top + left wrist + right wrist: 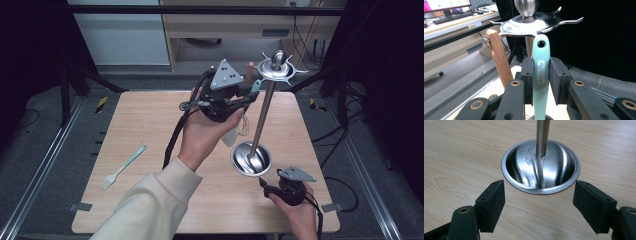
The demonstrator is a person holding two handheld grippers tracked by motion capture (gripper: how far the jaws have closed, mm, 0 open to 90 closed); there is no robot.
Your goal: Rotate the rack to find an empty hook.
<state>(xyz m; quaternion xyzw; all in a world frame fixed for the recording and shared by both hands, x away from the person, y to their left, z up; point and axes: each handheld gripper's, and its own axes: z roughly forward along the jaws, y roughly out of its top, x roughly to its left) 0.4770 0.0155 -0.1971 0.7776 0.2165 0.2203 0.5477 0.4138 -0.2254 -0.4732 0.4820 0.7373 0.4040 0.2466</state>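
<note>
While left claw (541, 82) clamps teal utensil handle (541, 72), align hole with rack hook (571, 22); right claw (539, 205), apart, steadies base (540, 167) near tabletop's right edge.

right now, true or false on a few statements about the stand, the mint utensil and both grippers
1. The left gripper is shut on the mint handle. True.
2. The right gripper clamps the stand's base. False: its jaws stand open, short of the base.
3. A wooden handle already hangs from the stand's hook ring. True.
4. The brush on the table has a red handle. False: it is mint.
5. The stand lies on its side. False: it is upright.
</note>
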